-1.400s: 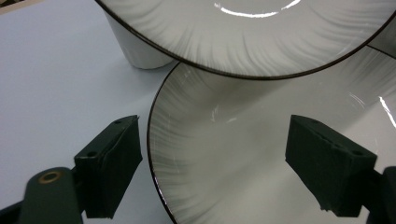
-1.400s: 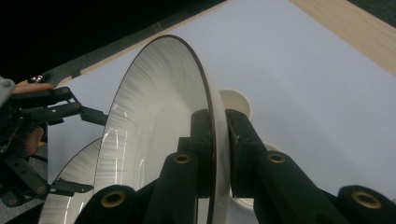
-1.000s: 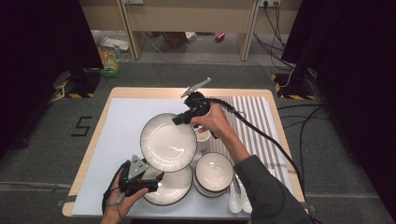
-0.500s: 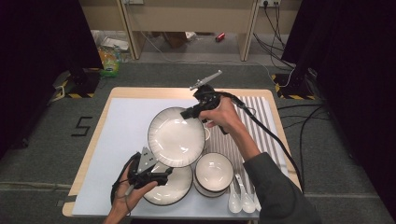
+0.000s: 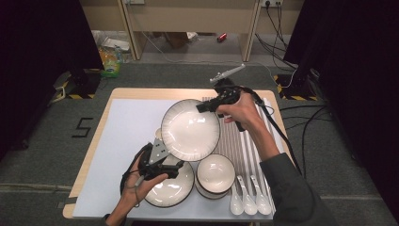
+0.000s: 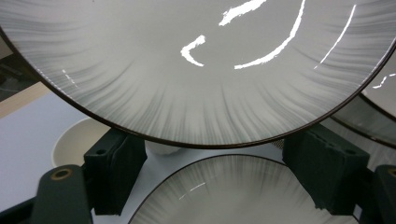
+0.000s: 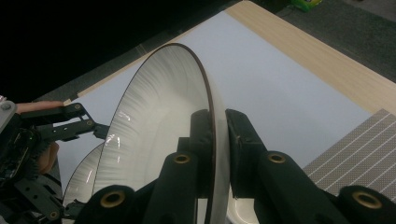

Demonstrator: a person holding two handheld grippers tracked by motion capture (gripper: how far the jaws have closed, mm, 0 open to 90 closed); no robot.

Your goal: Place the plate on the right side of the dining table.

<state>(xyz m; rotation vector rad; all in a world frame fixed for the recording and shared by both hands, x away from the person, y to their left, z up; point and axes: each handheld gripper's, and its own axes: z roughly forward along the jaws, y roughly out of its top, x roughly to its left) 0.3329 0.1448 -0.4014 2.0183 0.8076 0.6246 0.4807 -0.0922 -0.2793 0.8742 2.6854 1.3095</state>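
The right gripper [image 5: 203, 107] pinches the far rim of a lifted plate [image 5: 190, 130], its two pads closed tight on either face of the rim, as the right gripper view shows with the plate [image 7: 159, 140] standing edge-on between the black jaws. In the high view the plate hangs clear of the table [image 5: 127, 96], tilted, above the white mat [image 5: 122, 136] and partly over a second plate [image 5: 171, 188] that lies flat near the front edge. The left gripper [image 5: 171, 165] sits just below the lifted plate's near rim; in the left gripper view its jaws stand wide apart, one to each side, with the underside of the lifted plate [image 6: 201, 70] above them and the second plate [image 6: 233, 196] beneath, and neither pad presses on anything. A bowl [image 5: 215, 173] rests just right of the second plate, touching or nearly touching it. Three white spoons [image 5: 248, 197] lie side by side right of the bowl, at the near end of a striped placemat [image 5: 244, 141]. A small pale cup [image 6: 77, 140] stands on the mat left of the left gripper's jaws
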